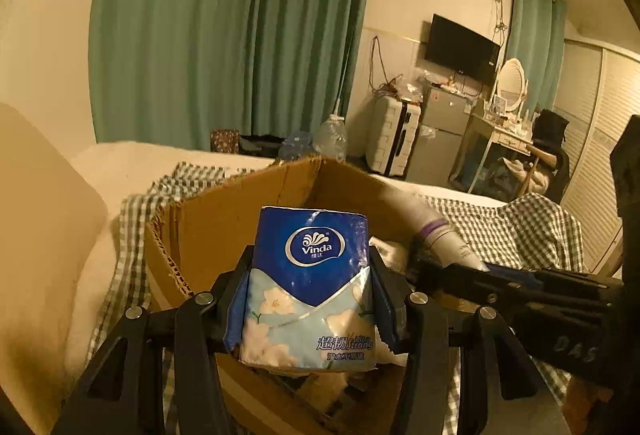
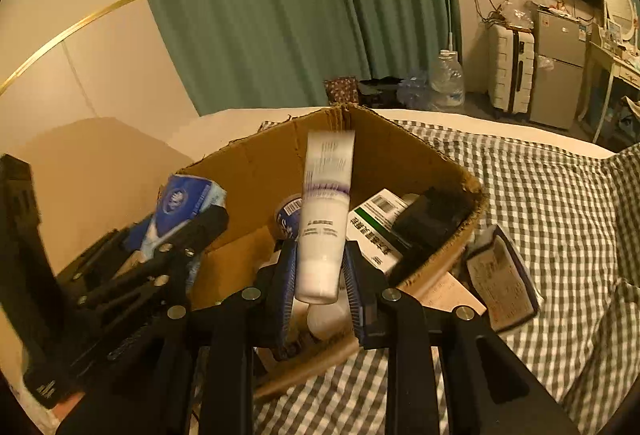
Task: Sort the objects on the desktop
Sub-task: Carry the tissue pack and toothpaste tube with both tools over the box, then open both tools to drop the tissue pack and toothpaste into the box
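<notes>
Bed (image 2: 540, 195): covered by a checked cloth (image 2: 520, 175). Box (image 2: 248, 171): cardboard, open-topped, set on the cloth; a white carton (image 2: 374, 225) and a black item (image 2: 430, 219) are seen inside. Tissue pack (image 1: 310, 287): blue, held upright above the box, clamped between the left tongs (image 1: 310, 299). Tube (image 2: 324, 219): white, purple-banded, cap downward over the box, gripped by the right tongs (image 2: 320, 275).

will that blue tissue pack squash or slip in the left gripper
The tissue pack probably squashes: its sides already pinch in between the left gripper fingers. The glossy wrapper may slip a little. It looks light, so it should drop softly into the cardboard box.
</notes>
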Available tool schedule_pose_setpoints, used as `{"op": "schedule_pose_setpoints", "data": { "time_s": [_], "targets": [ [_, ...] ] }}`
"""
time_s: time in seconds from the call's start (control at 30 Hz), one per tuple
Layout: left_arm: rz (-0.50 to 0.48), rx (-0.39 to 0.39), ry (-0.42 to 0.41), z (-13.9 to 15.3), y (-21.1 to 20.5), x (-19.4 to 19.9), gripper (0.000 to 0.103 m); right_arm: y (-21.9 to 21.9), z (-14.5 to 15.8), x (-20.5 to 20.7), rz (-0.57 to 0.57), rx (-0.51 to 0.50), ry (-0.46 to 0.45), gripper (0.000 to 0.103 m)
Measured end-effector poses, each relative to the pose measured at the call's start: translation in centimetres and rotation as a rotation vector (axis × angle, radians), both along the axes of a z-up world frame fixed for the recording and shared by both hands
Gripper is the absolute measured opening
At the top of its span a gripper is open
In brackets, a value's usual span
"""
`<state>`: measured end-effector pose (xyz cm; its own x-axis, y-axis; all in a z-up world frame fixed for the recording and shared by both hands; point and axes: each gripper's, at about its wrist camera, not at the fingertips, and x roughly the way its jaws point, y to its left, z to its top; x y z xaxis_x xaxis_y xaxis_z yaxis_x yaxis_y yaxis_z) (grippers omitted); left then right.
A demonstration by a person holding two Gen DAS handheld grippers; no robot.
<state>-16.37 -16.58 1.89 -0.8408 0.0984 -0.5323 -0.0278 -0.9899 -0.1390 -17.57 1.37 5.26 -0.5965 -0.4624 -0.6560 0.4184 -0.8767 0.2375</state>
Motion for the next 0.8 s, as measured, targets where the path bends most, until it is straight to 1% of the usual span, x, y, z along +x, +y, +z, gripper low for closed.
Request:
{"op": "schedule_pose_setpoints", "data": {
  "time_s": [0.03, 0.07, 0.1, 0.17, 0.23, 0.33, 0.4, 0.53, 0.63, 0.7, 0.8],
  "targets": [
    [-0.002, 0.003, -0.006, -0.5, -0.3, -0.4, 0.053, 0.1, -0.1, -0.1, -0.006, 0.005, 0.005, 0.035],
    [-0.005, 0.004, -0.008, -0.9, -0.1, -0.3, 0.056, 0.2, -0.3, -0.3, -0.011, 0.01, 0.01, 0.052],
    [-0.011, -0.001, -0.011, -1.1, -0.1, -0.4, 0.058, 0.3, -0.3, -0.2, -0.019, 0.013, 0.02, 0.059],
    [0.004, -0.034, -0.008, -1.3, 0.1, -0.2, 0.092, 1.3, -0.1, -0.1, -0.041, 0.009, 0.042, 0.059],
    [0.019, -0.069, 0.028, -1.0, 0.7, 0.4, 0.101, 2.1, 0.6, 1.2, -0.062, 0.0, 0.06, 0.059],
    [0.012, -0.124, 0.038, -0.5, 1.9, 1.6, 0.102, 4.3, 1.4, 2.5, -0.103, -0.005, 0.082, 0.059],
    [0.009, -0.135, 0.046, 0.1, 2.6, 2.4, 0.102, 6.1, 2.0, 3.5, -0.13, -0.001, 0.098, 0.059],
    [-0.008, -0.096, 0.059, 1.4, 4.2, 4.6, 0.103, 10.7, 2.9, 5.9, -0.194, 0.014, 0.123, 0.059],
    [-0.024, -0.047, 0.067, 1.9, 6.4, 7.1, 0.103, 13.8, 2.9, 7.7, -0.239, 0.016, 0.129, 0.06],
    [-0.047, -0.018, 0.065, 1.8, 7.8, 8.4, 0.103, 15.7, 2.5, 8.8, -0.264, 0.018, 0.126, 0.061],
    [-0.061, 0.028, 0.047, 0.7, 10.2, 10.1, 0.103, 18.3, 1.2, 10.1, -0.303, 0.026, 0.11, 0.061]
  ]
}}
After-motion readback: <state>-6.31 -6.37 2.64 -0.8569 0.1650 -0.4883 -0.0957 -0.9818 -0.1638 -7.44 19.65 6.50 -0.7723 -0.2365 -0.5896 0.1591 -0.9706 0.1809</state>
